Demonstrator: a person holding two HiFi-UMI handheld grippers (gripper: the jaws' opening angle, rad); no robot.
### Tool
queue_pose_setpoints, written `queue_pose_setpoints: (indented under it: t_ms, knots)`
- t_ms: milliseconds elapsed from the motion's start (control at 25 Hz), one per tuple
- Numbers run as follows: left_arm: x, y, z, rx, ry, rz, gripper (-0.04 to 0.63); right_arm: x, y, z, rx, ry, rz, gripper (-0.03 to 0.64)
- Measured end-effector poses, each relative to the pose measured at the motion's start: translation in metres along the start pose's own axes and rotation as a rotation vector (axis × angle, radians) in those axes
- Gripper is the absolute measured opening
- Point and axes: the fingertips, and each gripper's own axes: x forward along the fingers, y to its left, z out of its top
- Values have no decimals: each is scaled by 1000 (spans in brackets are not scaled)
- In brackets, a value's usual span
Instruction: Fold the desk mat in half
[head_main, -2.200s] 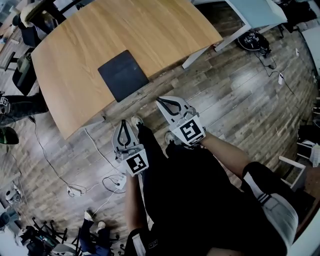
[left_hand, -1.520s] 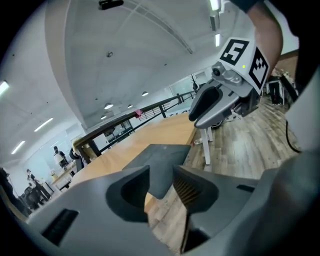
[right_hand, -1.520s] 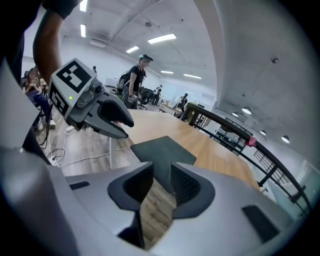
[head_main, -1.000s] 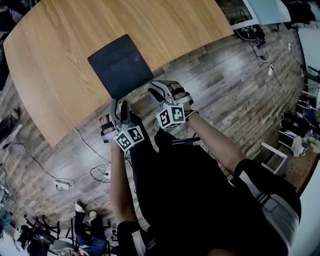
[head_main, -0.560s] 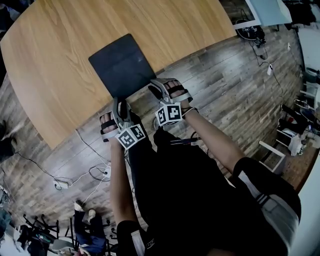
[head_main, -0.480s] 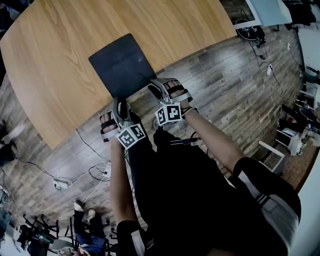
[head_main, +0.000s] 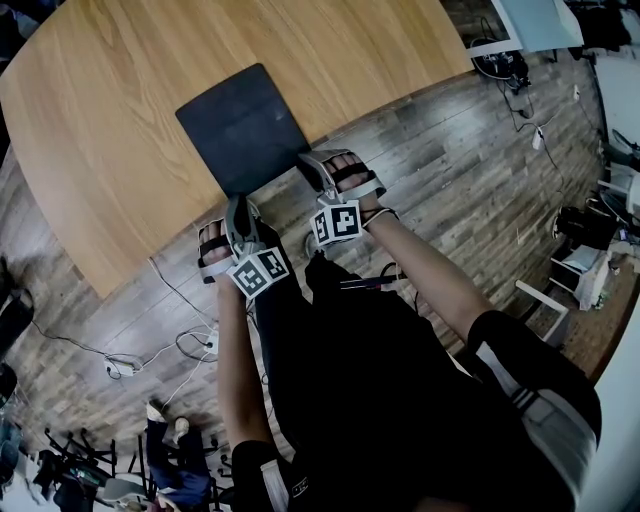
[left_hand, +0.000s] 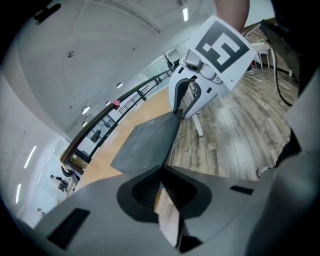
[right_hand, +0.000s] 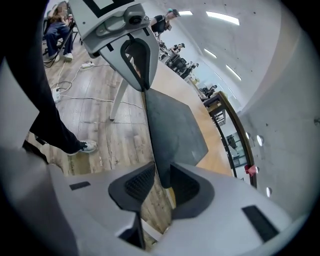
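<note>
Our left gripper (left_hand: 162, 170) has just closed and pinches the desk mat (head_main: 240, 125) by the corner before it. Our right gripper (right_hand: 161, 180), just closing, stands half spread with the mat's other near corner between its jaws.

Open office or lab, big wooden desk (head_main: 110, 130), plank floor (head_main: 470, 190), loose cables (head_main: 190, 343), ceiling strip lights (right_hand: 220, 17)
</note>
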Motion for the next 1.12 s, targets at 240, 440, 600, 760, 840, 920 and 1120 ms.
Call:
queue_pose_setpoints:
  t_ms: [240, 440, 600, 760, 840, 920, 1120]
  knots:
    - [-10, 0, 6, 5, -13, -28, 34, -10, -2, 7, -29, -31, -10, 124]
    - [-26, -5, 11, 18, -21, -47, 33, -23, -1, 10, -53, -41, -19, 61]
    - [-36, -8, 19, -22, -33, -86, 32, -36, -4, 9, -48, -50, 4, 46]
    - [-54, -10, 24, -128, -33, -175, 32, -58, -7, 12, -20, -64, 67, 41]
    - [-63, -8, 27, -147, -33, -206, 32, -68, -7, 15, -9, -75, 98, 41]
    - [-72, -7, 31, -146, -32, -241, 32, -79, -10, 17, -5, -75, 129, 40]
    - [-93, -17, 37, -186, -41, -412, 32, -98, -8, 19, 20, -80, 207, 38]
